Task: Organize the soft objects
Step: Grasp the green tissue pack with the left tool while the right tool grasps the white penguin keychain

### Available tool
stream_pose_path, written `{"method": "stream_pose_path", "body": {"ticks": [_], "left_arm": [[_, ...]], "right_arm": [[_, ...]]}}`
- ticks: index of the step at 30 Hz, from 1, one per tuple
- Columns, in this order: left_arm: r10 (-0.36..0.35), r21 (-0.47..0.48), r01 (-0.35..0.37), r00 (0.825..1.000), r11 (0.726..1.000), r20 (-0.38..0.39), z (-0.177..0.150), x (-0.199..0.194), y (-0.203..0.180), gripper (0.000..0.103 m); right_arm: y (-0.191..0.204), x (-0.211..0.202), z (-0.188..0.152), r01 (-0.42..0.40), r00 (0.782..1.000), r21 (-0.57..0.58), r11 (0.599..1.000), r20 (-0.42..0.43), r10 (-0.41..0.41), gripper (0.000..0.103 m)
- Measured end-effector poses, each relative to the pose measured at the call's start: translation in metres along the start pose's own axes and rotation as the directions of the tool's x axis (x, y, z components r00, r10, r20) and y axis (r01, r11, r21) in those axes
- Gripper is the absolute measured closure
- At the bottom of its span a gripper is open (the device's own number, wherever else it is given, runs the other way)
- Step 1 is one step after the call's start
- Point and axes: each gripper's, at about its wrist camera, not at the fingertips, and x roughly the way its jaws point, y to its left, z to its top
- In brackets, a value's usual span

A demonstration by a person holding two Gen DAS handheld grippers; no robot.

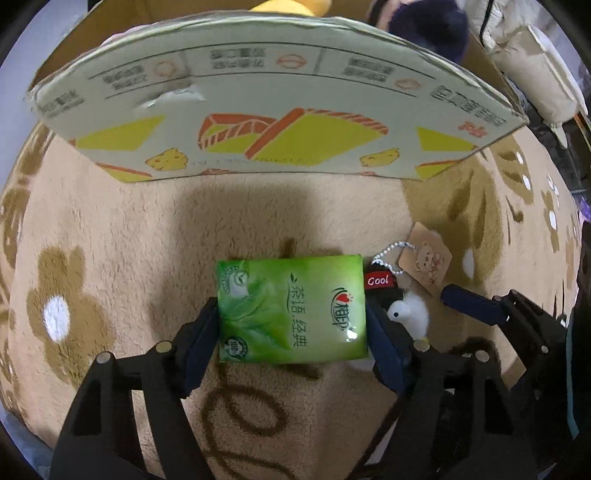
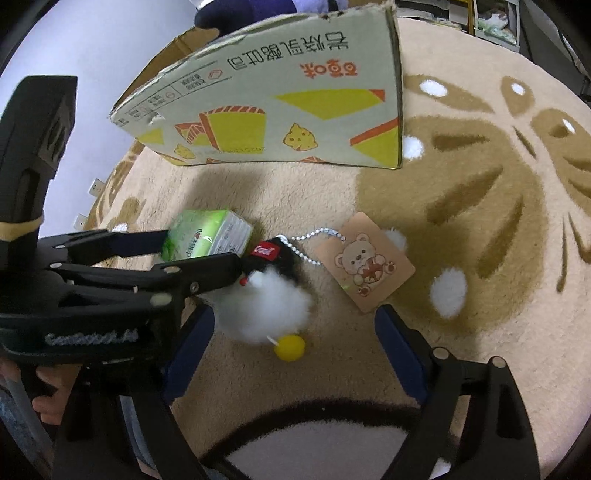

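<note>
My left claw [image 1: 291, 332] is clenched on the green tissue pack [image 1: 290, 308]: one blue pad presses its left edge, the other its right edge, and the pack lies flat on the beige carpet [image 1: 129, 229] with its printed face up. In the right wrist view the same tissue pack [image 2: 207, 236] sits between the left claw's [image 2: 201, 245] two black fingers, left of centre. Just beside the pack, on its right, lies the white plush duck keychain [image 1: 408, 314], touching the right finger of my left claw. The duck wears a black cap with a red label reading "Cool" [image 1: 378, 280], and a bead chain [image 1: 391, 254] runs from the cap to a brown paper tag [image 1: 430, 260] printed with a bear. My right claw [image 2: 291, 347] is released, its blue pads spread wide on either side of the duck [image 2: 266, 306]; neither pad touches it. The duck's yellow ball [image 2: 290, 348] lies at the near end of its body, between the pads. The paper tag [image 2: 369, 262] lies on the carpet to the right of and beyond the duck. At the far side of the carpet stands a cardboard box [image 1: 277, 110] printed with yellow and orange shapes, well apart from both claws. Over its far rim a yellow soft item [image 1: 284, 6] and a dark blue one [image 1: 439, 26] show, though I cannot tell what they are.
</note>
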Motion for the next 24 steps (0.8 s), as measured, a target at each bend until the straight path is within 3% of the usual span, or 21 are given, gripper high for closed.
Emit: {"method": "stream_pose_path", "body": {"ticks": [2, 5, 7, 13, 20, 24], "left_arm": [[0.016, 0.014, -0.016, 1.0, 1.0, 0.014, -0.002, -0.002, 0.0, 0.029], [0.063, 0.033, -0.064, 0.997, 0.997, 0.037, -0.005, -0.005, -0.001, 0.029], [0.059, 0.023, -0.06, 0.998, 0.998, 0.038, -0.005, -0.007, 0.001, 0.029], [0.08, 0.019, -0.082, 0.992, 0.996, 0.102, -0.006, -0.026, 0.008, 0.029], [0.128, 0.004, -0.132, 0.971, 0.991, 0.201, -0.017, -0.06, 0.013, 0.03], [0.156, -0.012, -0.157, 0.958, 0.987, 0.241, -0.022, -0.081, 0.015, 0.03]], "right_arm": [[0.001, 0.004, 0.002, -0.009, 1.0, -0.01, 1.0, -0.002, 0.009, 0.029], [0.008, 0.008, 0.005, -0.039, 0.999, -0.032, 0.999, 0.003, 0.04, 0.031], [0.015, 0.01, 0.006, -0.042, 0.999, -0.058, 0.997, 0.013, 0.042, 0.034], [0.02, 0.015, 0.006, -0.034, 0.999, -0.081, 0.996, 0.025, 0.036, 0.064], [0.008, 0.007, 0.007, -0.009, 0.999, -0.032, 0.999, 0.048, 0.01, 0.071], [0.008, -0.012, 0.008, -0.002, 0.993, -0.012, 1.0, 0.115, 0.004, 0.072]]}}
